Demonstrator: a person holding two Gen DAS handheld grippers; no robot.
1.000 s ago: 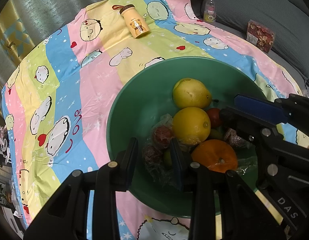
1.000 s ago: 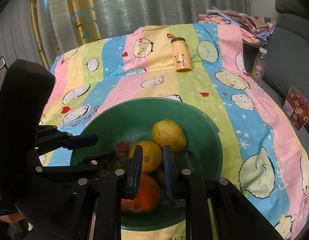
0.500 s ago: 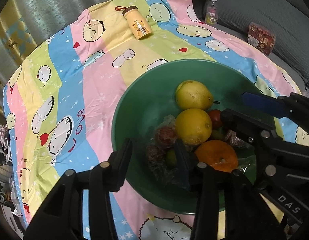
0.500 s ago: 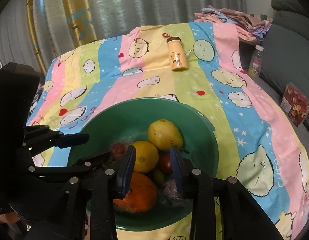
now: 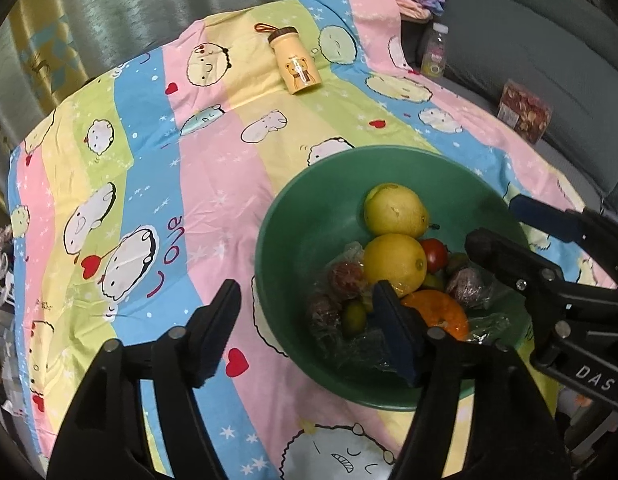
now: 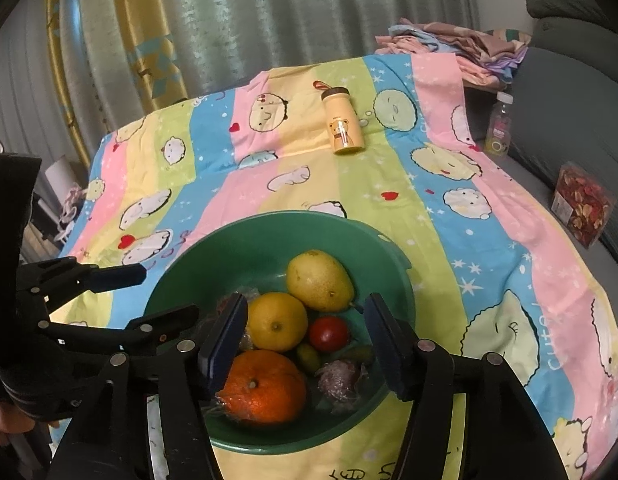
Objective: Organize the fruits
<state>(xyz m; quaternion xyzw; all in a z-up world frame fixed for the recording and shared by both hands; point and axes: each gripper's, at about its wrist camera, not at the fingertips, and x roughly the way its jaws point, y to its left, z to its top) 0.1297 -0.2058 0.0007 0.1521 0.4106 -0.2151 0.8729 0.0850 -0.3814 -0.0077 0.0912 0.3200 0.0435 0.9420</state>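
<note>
All the visible fruits, among them a pear [image 6: 319, 281], a lemon [image 6: 277, 321] and an orange [image 6: 265, 388], are being held in the green bowl [image 6: 269, 236] on the bench, while both the left hand-held gripper [image 5: 305, 322] and the right hand-held gripper [image 6: 305, 332] are being kept spread wide and empty above it.

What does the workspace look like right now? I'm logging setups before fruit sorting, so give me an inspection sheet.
Surface: striped cartoon cloth, wrinkled.
Job's things: green bowl holding pear, lemon, orange, tomato, small green fruits, plastic-wrapped pieces.
Clutter: yellow bear bottle lying on cloth.
Grippers: left gripper open; right gripper open above the fruit.
Cables: nothing seen.
Surroundings: curtains, folded clothes, grey sofa with clear bottle and snack box.
</note>
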